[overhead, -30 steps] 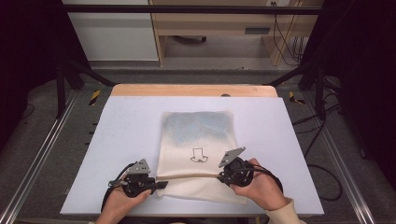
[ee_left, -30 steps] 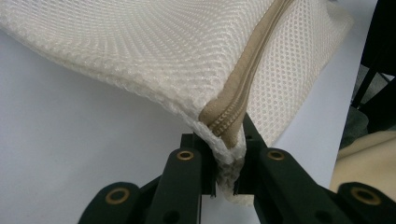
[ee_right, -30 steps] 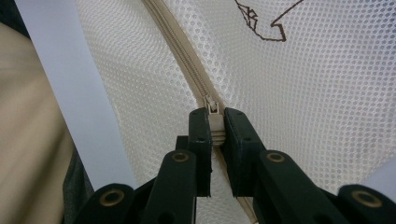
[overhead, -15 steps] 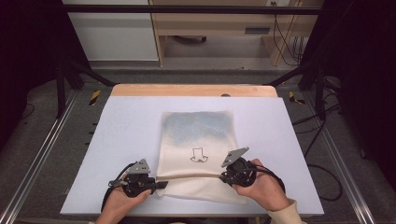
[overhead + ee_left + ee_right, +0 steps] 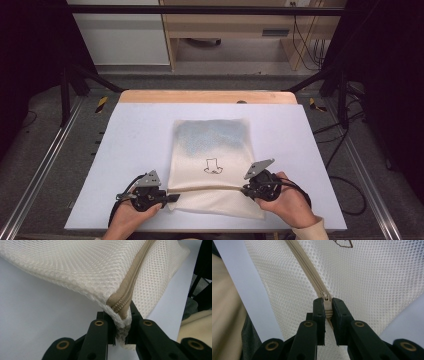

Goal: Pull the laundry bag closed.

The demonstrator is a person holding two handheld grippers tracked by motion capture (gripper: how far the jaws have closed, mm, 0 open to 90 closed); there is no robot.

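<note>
Change since a second ago: right claw (image 5: pixel 248 189) shifted slightly rightward along the zipper (image 5: pixel 207 189); left claw (image 5: pixel 170 197) held at the same spot; mesh bag (image 5: pixel 212 150) otherwise as before.
Mesh bag: cream, flat on the white desk (image 5: pixel 130 145), centred, near edge close to the person's side; bluish patch showing through the far half, small dark line drawing (image 5: pixel 213 166) near the middle.
Zipper: tan, running across the bag's near part between the two claws, closed teeth visible in the right claw's view (image 5: pixel 308 270).
Left claw: seen from its own camera (image 5: pixel 122 332), closed tight on the bag's corner where the zipper tape ends (image 5: pixel 122 307); mesh pinched and lifted a little off the desk there; in the high view, at the bag's left near corner.
Right claw: seen from its own camera (image 5: pixel 327 312), jaws narrowed onto the zipper pull (image 5: pixel 326 300), pull gripped between the two black pads; in the high view, at the bag's right edge, on the zipper line.
Hands: left hand (image 5: pixel 131 217) and right hand (image 5: pixel 287 202) entering from the bottom edge, each wrapped around its claw; cream sleeve (image 5: pixel 310 231) at the right wrist.
Desk: white top, wooden strip (image 5: pixel 207 97) along the far edge.
</note>
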